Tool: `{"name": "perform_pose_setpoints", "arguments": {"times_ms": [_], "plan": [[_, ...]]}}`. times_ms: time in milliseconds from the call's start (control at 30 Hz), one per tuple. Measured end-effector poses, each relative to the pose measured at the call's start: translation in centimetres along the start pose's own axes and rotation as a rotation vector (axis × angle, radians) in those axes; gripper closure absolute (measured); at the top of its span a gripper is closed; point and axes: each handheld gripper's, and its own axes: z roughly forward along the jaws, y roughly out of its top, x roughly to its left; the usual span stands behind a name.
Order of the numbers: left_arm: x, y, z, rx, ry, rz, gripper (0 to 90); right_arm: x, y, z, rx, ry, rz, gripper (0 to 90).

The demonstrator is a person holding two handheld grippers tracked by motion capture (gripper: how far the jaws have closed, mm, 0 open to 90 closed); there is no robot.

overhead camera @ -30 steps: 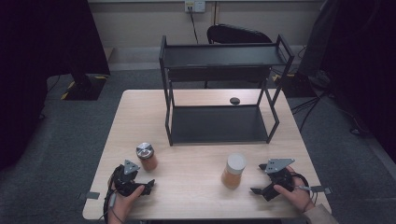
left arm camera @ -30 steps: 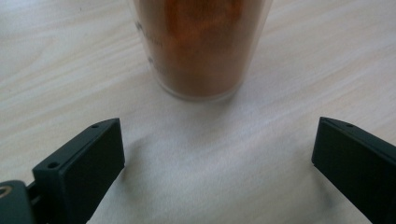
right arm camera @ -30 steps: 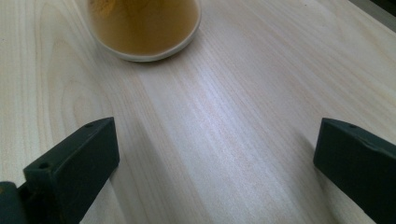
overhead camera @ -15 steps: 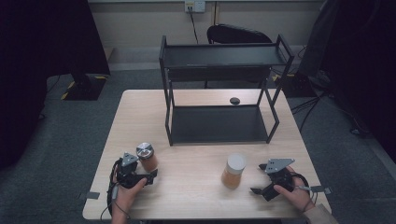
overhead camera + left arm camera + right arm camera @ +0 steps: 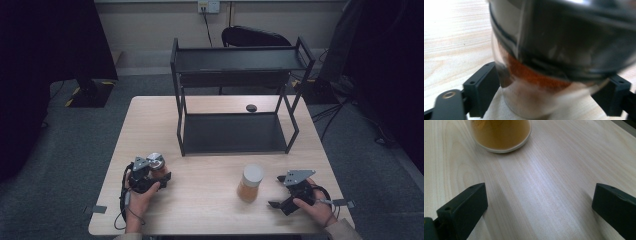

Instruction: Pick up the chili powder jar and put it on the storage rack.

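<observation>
Since the earlier frames the left gripper (image 5: 159,172) has slid in from the table edge toward the metal-lidded spice jar (image 5: 156,165) and now sits right against it; its jaws have just been closing, with the jar between them. The right gripper (image 5: 276,203) has not shifted.

Left gripper view: the jar (image 5: 554,62) stands between the two black jaws, glass body with reddish powder inside and a dark metal lid looming above, blurred at this close range. The left jaw lies against the glass. The right jaw sits at the jar's far flank, contact there not clear through the blur. Grip reads as closed around the jar at mid-width, jar upright on the table (image 5: 210,210).

High view: the hand wraps the left gripper from behind, cable trailing off toward the table's near edge.

Right gripper: jaws stand wide, nothing between them, bare wood under them in the right gripper view. The white-lidded jar (image 5: 249,183) of tan powder stands ahead of this claw, near but apart; its base (image 5: 501,135) shows beyond the jaw tips, toward the left jaw.

Beyond both claws, well apart, stands a black two-tier rack (image 5: 235,90), a small dark round object (image 5: 251,108) on the table behind it.
</observation>
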Motion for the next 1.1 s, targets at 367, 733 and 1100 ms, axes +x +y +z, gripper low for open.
{"name": "perform_pose_setpoints", "arguments": {"times_ms": [367,733,1100], "plan": [[-0.3,0.3,0.1,-0.008,0.024,0.053,27.6,0.0,0.0,0.0,0.0,0.0,0.001,0.0],[-0.8,1.1,0.0,0.014,-0.01,0.063,29.7,0.0,0.0,0.0,0.0,0.0,0.0,0.0],[-1.5,2.4,0.5,0.007,-0.09,0.085,29.9,0.0,0.0,0.0,0.0,0.0,0.0,0.0]]}}
